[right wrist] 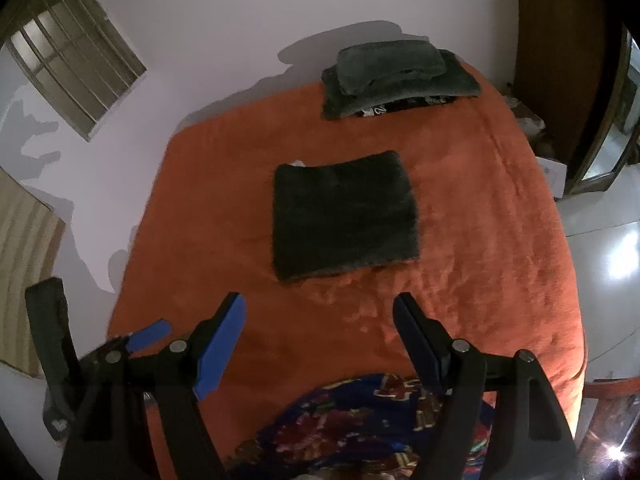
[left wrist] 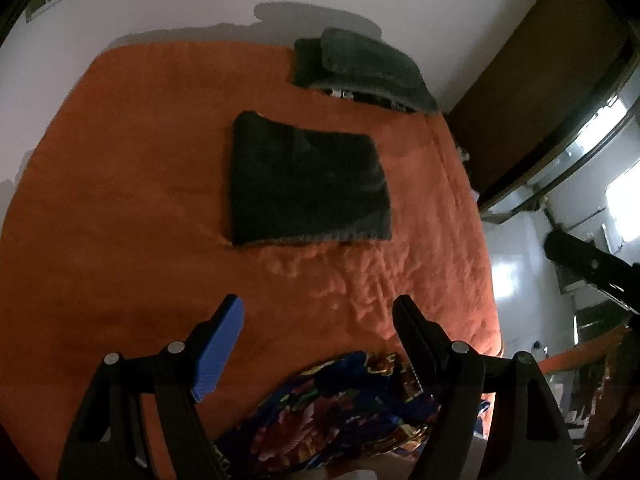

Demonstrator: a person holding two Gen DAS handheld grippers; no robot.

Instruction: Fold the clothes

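Both grippers, left gripper [left wrist: 318,336] and right gripper [right wrist: 320,336], are hanging spread and empty; the floral garment [left wrist: 344,408] is lying crumpled at the bed's [left wrist: 120,200] near edge, directly beneath them, equally near both.

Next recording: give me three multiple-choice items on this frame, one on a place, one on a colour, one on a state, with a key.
1. Where does the folded dark garment lie?
A. mid-bed, apart from the stack
B. on top of the stack
C. on the floor

2. What colour is the bed cover?
A. white
B. orange
C. green

3. How do the jaws of the right gripper stand?
A. shut on the floral cloth
B. shut on nothing
C. open, nothing between them

Key: 1 A, bare cover separates it from the grey stack at the far edge. 2 B, orange throughout. 3 C, a wide gap shows, with the floral cloth lying below it.
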